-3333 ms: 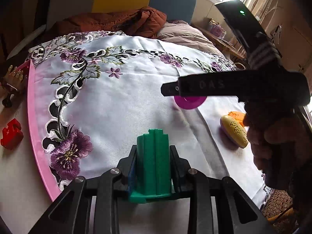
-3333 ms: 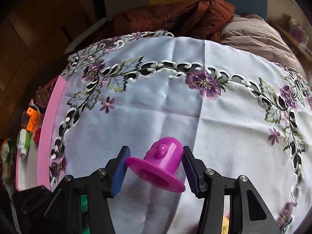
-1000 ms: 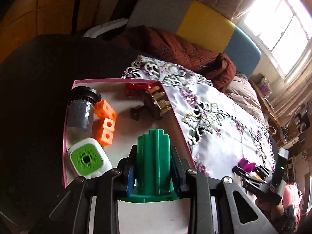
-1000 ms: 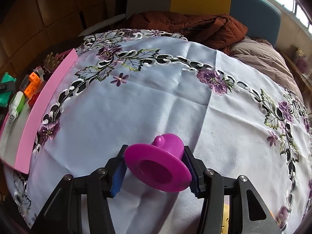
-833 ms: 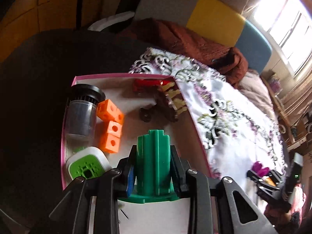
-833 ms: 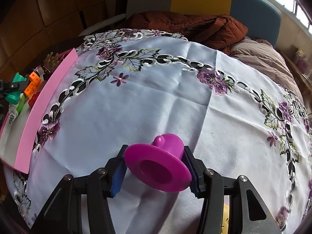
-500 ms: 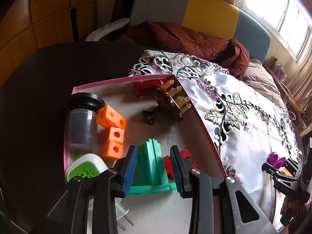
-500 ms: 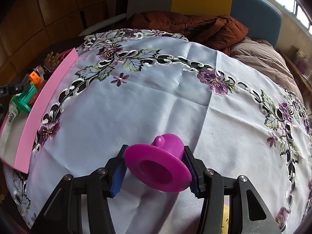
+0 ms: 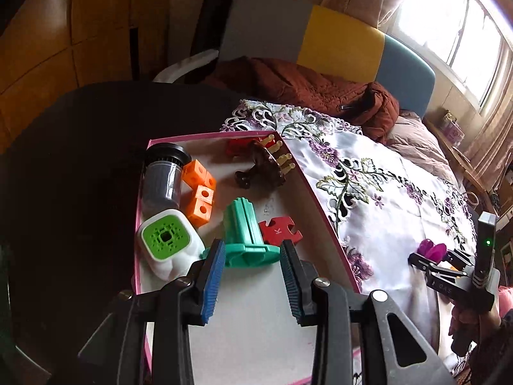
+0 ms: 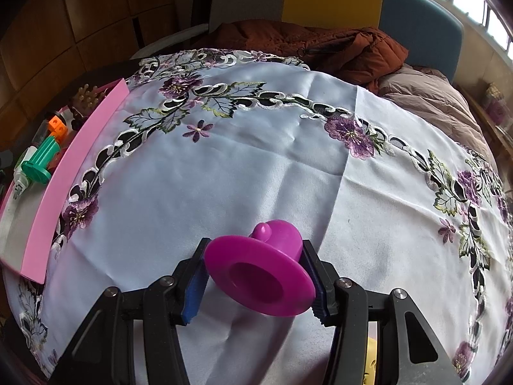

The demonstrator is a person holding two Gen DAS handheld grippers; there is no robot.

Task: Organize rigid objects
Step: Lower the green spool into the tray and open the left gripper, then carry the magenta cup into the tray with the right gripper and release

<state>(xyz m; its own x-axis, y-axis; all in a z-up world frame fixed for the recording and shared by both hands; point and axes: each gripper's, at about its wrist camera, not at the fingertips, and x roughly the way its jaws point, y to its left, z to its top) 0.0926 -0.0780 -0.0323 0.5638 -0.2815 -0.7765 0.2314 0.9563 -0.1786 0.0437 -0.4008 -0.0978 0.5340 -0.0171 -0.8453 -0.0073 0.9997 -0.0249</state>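
Left gripper (image 9: 251, 276) fingers apart, one green peg (image 9: 245, 234) freed beside two orange cubes (image 9: 198, 192); right gripper (image 10: 255, 280) clamps one magenta cup (image 10: 261, 276).

The red puzzle piece (image 9: 279, 231) in the box bears a white letter K; nothing else reads clearly.

Yellow object (image 10: 372, 357) mostly hidden behind right tool (image 10: 256, 276)

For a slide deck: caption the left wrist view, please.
Open left gripper just above a green flanged plastic piece lying inside a pink-rimmed box of toys.
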